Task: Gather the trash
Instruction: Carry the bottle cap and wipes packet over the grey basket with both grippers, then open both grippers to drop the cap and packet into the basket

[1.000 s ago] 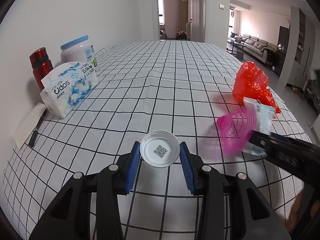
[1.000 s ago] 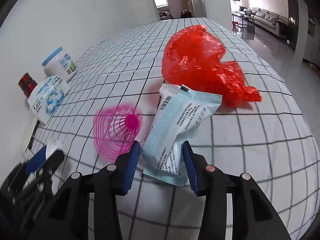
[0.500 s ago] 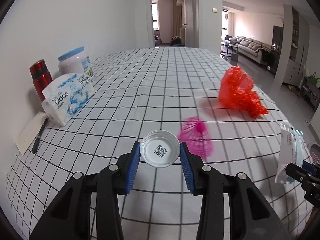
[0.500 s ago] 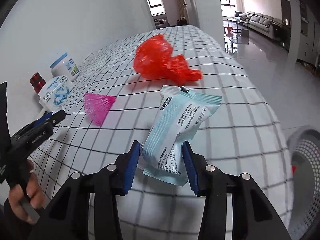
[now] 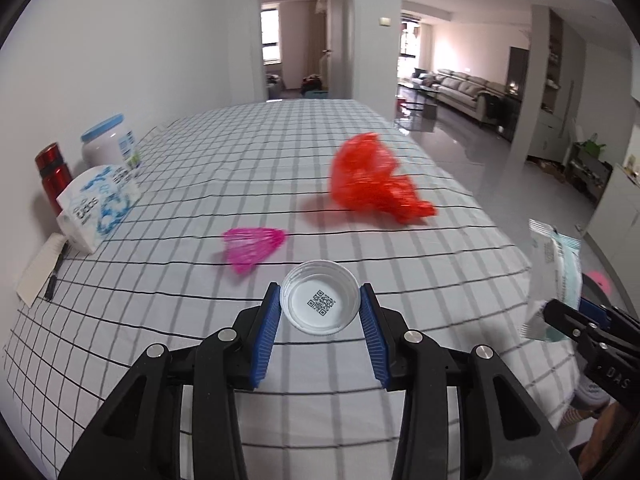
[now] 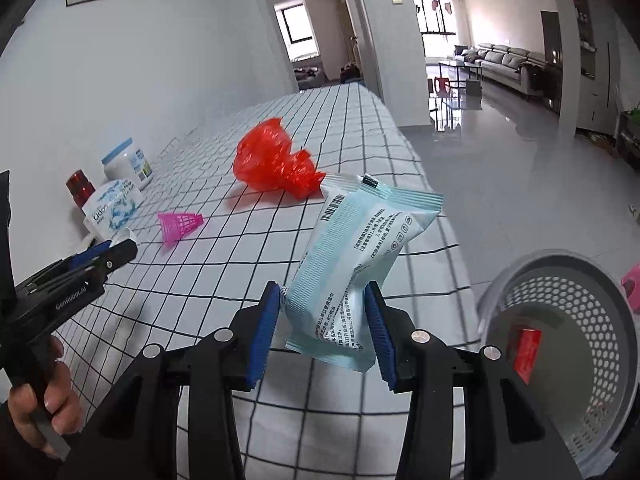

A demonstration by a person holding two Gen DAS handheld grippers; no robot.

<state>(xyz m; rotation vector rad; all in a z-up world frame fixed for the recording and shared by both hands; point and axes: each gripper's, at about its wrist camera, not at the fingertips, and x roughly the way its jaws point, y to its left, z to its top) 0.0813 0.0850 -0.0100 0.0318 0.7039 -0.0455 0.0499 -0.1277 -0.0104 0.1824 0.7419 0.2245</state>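
My left gripper (image 5: 319,314) is shut on a white plastic cap (image 5: 319,302) with a QR code inside, held above the checked table (image 5: 240,168). My right gripper (image 6: 323,320) is shut on a light blue wrapper (image 6: 356,268), held past the table's right edge near a grey perforated bin (image 6: 560,344) on the floor. The wrapper also shows at the right of the left wrist view (image 5: 554,276). A red plastic bag (image 5: 372,180) and a pink mesh cone (image 5: 252,242) lie on the table.
A tissue pack (image 5: 98,206), a white jar with a blue lid (image 5: 110,146) and a red flask (image 5: 54,172) stand by the wall at the left. A notepad with a pen (image 5: 40,264) lies near them. A red item (image 6: 526,354) lies in the bin.
Both grippers have pulled back and swung right, each keeping its item. The right gripper with the wrapper is now off the table edge, with the bin in fuller view.
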